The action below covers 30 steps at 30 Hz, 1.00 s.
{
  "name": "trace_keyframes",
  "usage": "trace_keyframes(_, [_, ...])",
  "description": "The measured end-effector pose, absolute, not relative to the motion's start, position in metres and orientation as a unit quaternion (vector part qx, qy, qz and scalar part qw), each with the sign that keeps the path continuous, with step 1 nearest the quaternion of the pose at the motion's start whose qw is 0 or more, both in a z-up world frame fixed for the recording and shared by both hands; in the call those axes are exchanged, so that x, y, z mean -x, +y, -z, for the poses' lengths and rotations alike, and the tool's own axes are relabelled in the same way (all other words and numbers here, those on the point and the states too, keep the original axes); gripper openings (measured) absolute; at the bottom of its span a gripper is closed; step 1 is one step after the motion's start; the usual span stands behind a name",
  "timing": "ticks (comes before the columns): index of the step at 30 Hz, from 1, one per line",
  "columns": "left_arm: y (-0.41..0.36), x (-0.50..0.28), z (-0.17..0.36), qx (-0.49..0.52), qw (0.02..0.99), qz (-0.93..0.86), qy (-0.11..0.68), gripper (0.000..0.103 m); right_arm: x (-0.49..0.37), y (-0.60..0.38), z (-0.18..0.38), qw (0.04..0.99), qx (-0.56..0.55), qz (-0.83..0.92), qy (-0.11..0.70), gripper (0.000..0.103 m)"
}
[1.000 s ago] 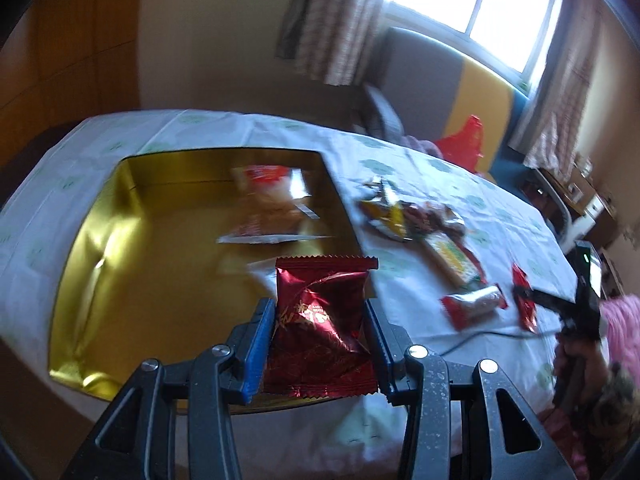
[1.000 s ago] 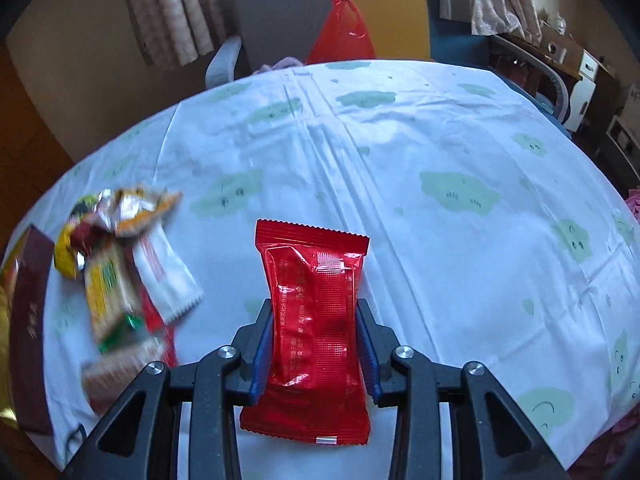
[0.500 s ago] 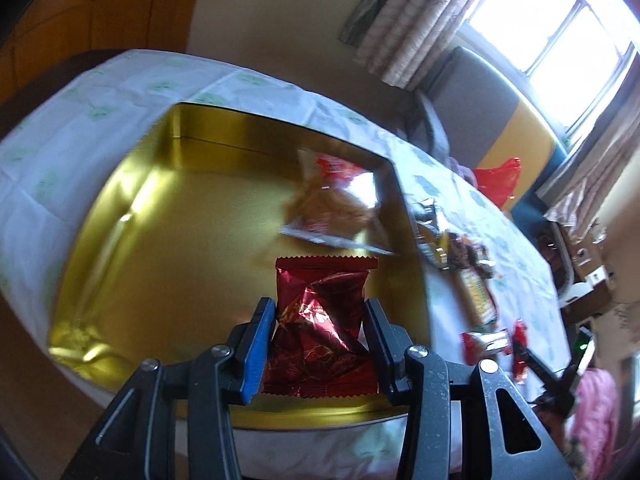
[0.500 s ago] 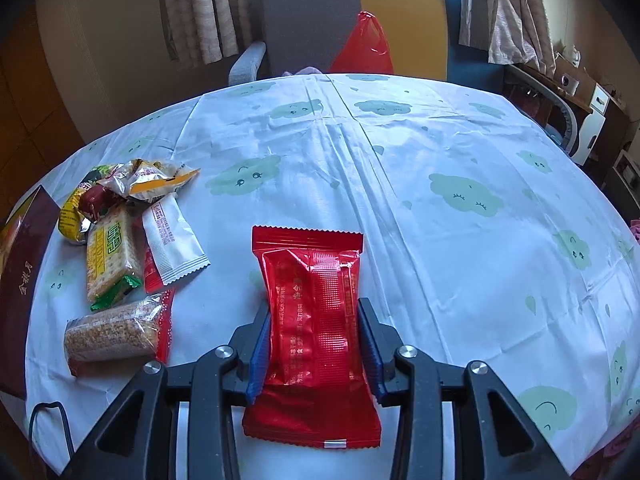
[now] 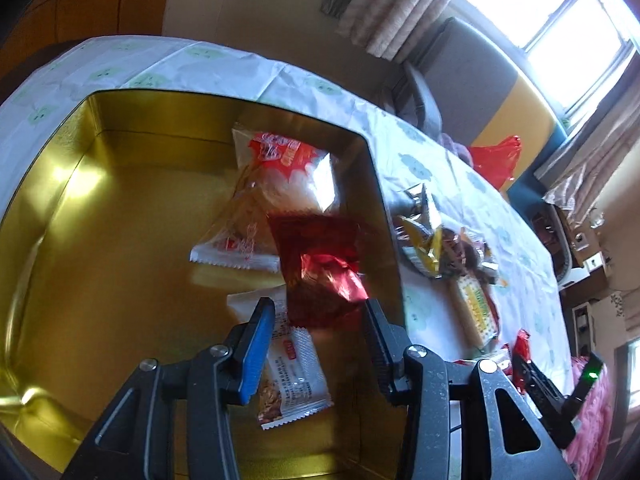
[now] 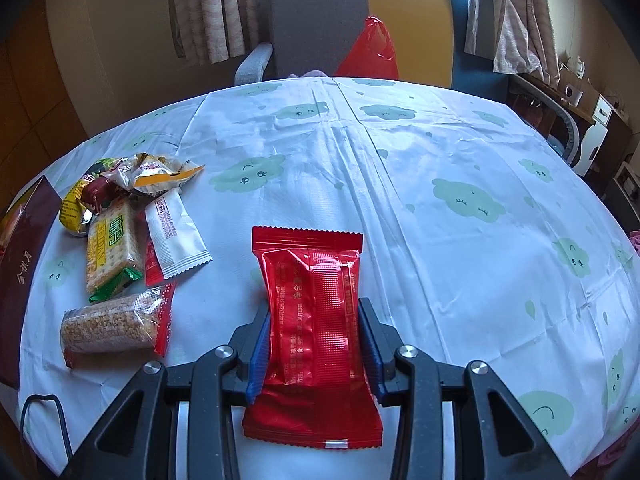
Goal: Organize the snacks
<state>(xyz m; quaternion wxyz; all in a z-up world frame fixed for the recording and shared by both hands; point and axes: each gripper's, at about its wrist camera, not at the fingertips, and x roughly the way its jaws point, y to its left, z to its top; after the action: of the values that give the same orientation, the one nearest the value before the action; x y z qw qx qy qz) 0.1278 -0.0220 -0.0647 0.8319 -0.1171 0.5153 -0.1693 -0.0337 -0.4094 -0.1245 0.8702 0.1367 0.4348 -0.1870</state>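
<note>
My left gripper (image 5: 320, 344) is open over the gold tin (image 5: 100, 216). A dark red foil snack (image 5: 320, 268) sits blurred just beyond its fingertips, inside the tin near the right wall. A clear pastry packet (image 5: 276, 176) and a white nut bar packet (image 5: 292, 376) lie in the tin. My right gripper (image 6: 314, 344) is shut on a bright red snack packet (image 6: 316, 312), held above the table. A pile of loose snacks (image 6: 120, 232) lies on the tablecloth to its left; it also shows in the left wrist view (image 5: 452, 256).
The table has a white cloth with green clouds (image 6: 460, 200). The tin's dark red lid (image 6: 20, 272) lies at the left edge. A grey and yellow chair (image 6: 360, 20) with a red bag (image 6: 372, 48) stands behind the table. A black cable (image 6: 40, 412) lies near the front left.
My left gripper opened and let go of the dark red foil snack, which dropped into the tin. My right gripper, still holding the red packet, pulled back a little from the snack pile.
</note>
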Motion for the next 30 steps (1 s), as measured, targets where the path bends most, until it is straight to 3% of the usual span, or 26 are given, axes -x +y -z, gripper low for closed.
trace_keyframes(15, [-0.001,-0.066,0.040,0.027,0.884,0.115,0.453,0.061,0.035,-0.408,0.125,0.873,-0.129,0.187,0.431,0.041])
trace_keyframes(30, [0.014,-0.033,0.027,-0.011,0.907,0.082,0.412,0.061,0.037,-0.402,0.124,0.873,-0.118,0.186,0.434,0.041])
